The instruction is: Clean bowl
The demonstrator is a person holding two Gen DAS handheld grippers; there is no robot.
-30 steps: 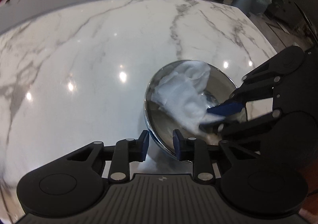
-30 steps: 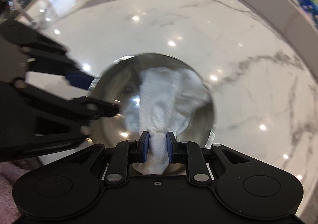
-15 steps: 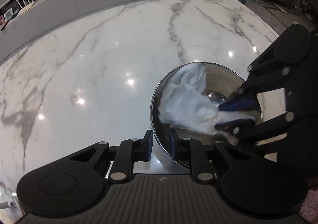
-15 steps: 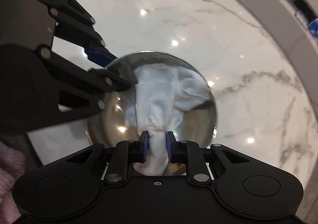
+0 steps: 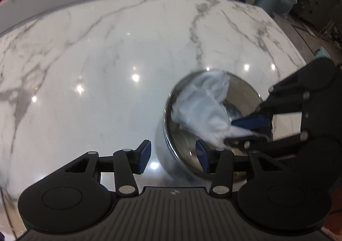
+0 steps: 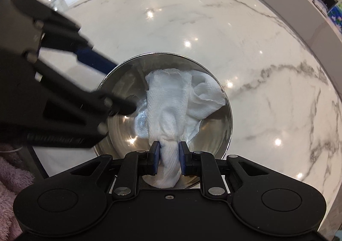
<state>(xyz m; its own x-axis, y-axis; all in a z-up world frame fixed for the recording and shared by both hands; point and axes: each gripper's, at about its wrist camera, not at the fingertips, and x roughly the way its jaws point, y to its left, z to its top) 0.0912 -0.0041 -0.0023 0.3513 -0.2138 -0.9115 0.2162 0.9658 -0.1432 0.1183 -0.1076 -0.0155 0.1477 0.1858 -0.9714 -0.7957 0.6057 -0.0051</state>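
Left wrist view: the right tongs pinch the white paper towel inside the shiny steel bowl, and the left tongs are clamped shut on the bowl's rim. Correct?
Not quite. The left tongs are open, their blue pads astride the shiny steel bowl's near rim without clamping it, as the left wrist view shows. The right tongs do pinch the white paper towel inside the bowl.

- Even, fairly bright indoor light; small round glare spots dot the glossy marble counter (image 5: 106, 65).
- Strong fisheye bending at the edges of both views.
- Motion blur on the bowl (image 5: 241, 99) and cloth (image 5: 203, 108) in left view; left gripper (image 6: 119, 85) smeared in right view.
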